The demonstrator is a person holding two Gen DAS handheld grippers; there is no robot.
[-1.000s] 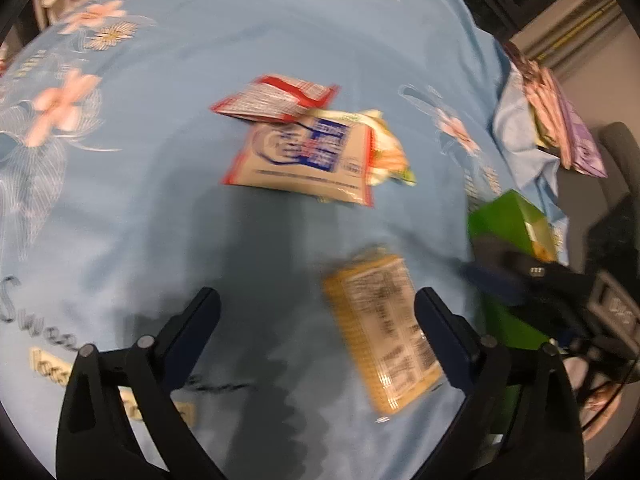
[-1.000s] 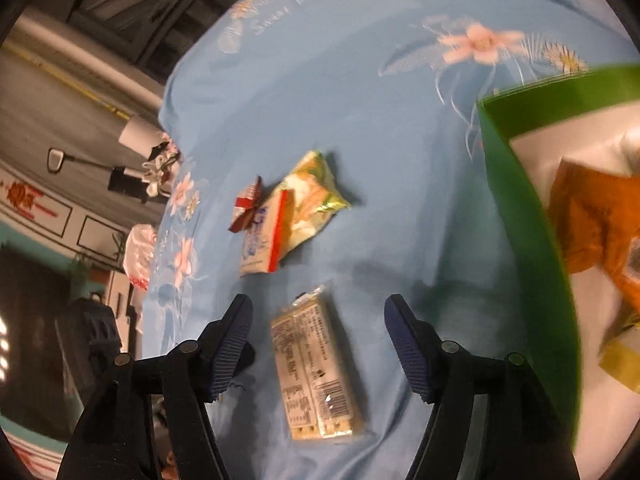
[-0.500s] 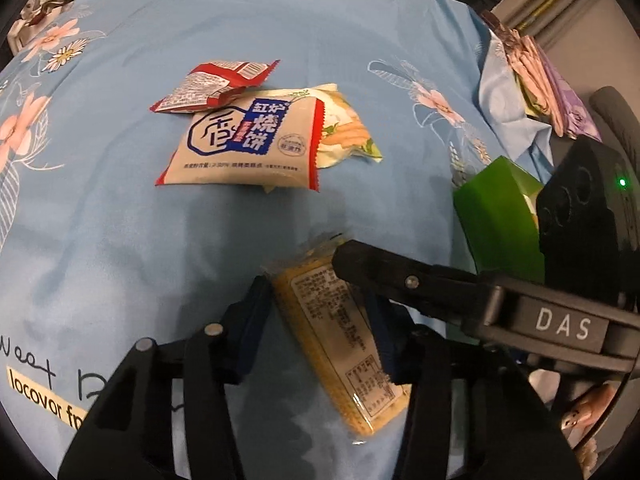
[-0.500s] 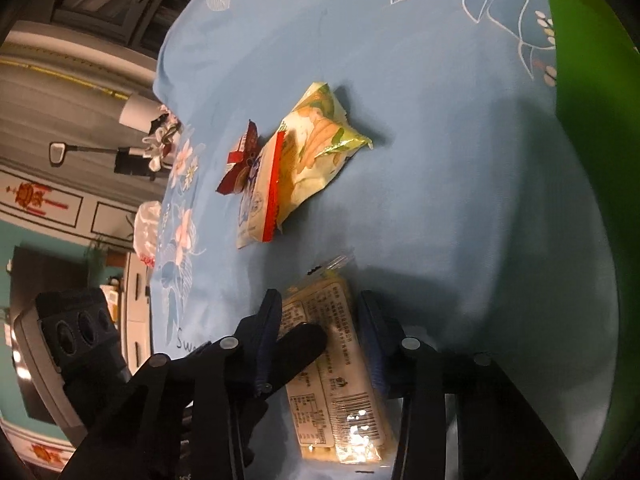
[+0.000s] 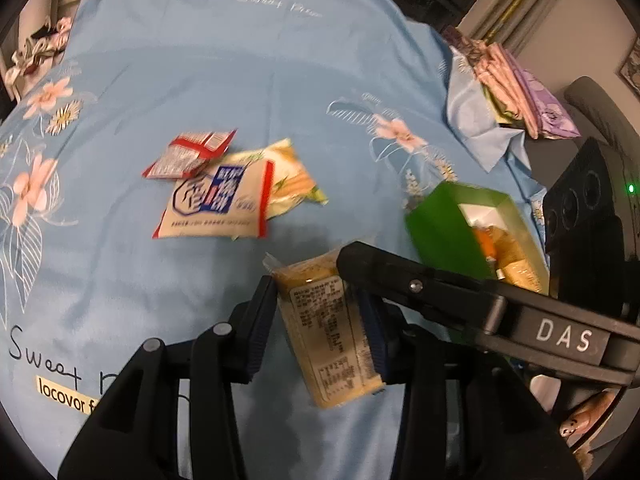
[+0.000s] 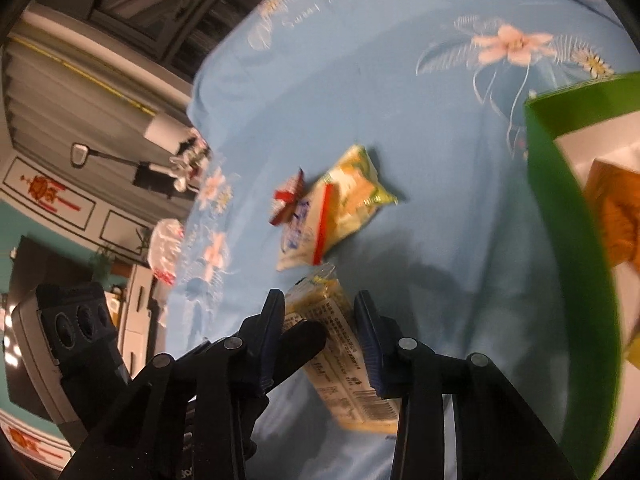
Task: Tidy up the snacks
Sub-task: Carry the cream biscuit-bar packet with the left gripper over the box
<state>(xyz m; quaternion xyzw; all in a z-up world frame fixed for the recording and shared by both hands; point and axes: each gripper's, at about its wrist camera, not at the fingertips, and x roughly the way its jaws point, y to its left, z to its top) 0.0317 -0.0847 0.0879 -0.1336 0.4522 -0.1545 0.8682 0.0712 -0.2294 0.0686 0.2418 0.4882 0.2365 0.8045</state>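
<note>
Snack packet [image 5: 330, 332], yellow, is pinched by both left gripper [image 5: 320, 320] & right gripper [image 6: 322, 340] above blue cloth [image 5: 240, 60]; green box [image 5: 444, 232] near cloth's right edge.

Two hand-held grippers closed from opposite sides on one packet.

The left gripper [image 5: 320, 324] reaches forward and slightly downward, its two blue-padded fingers [image 5: 262, 324] pressed against the long edges of the yellow snack packet [image 5: 330, 332]. The right gripper [image 6: 322, 344] grips the same packet [image 6: 344, 364], jaws narrowed against its sides; seen from the left wrist view, the right gripper's black finger [image 5: 416, 288] crosses in from the right and lies over the packet's upper end. In the right wrist view, a left finger [image 6: 298, 346] overlaps the right gripper's left pad. A fingertip of the person's hand [image 5: 580, 420] shows at lower right.
</note>
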